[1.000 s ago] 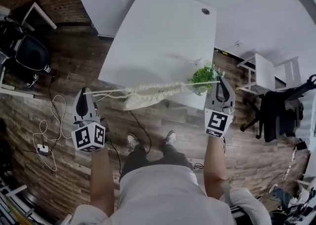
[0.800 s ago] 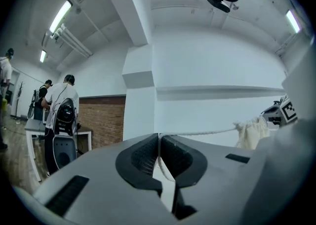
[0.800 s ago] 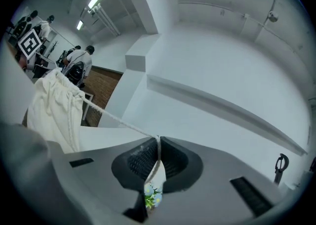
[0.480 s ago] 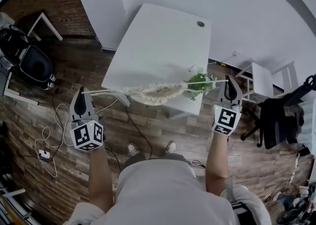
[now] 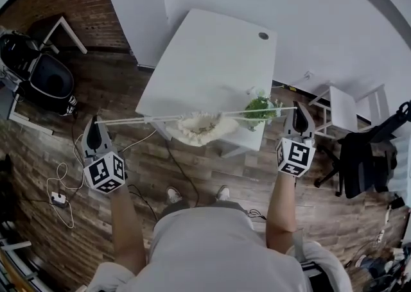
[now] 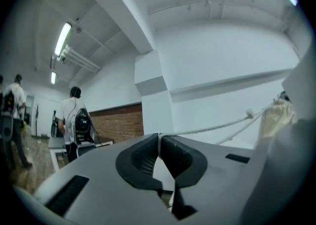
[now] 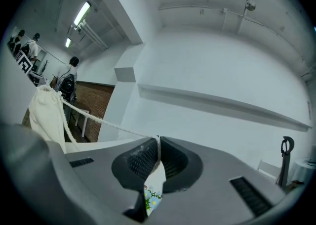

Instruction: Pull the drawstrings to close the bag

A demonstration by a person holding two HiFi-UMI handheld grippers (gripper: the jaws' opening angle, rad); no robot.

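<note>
Drawstrings (image 5: 138, 119) taut, clamped in left gripper (image 5: 94, 121) and right gripper (image 5: 297, 106) (bag (image 5: 202, 128) at table (image 5: 212, 60) edge).

Both arms were spread wide, left gripper (image 5: 95, 129) and right gripper (image 5: 299, 114) each seemingly clamped on a drawstring (image 6: 206, 128).

Bright, ceiling tube lights (image 6: 63, 38), fisheye-bent edges, dark vignetted corners

Left tool (image 5: 92, 124) farther out leftward, drawstring (image 5: 138, 119) longer, bag (image 5: 202, 127) a shorter, tighter bunch.
</note>
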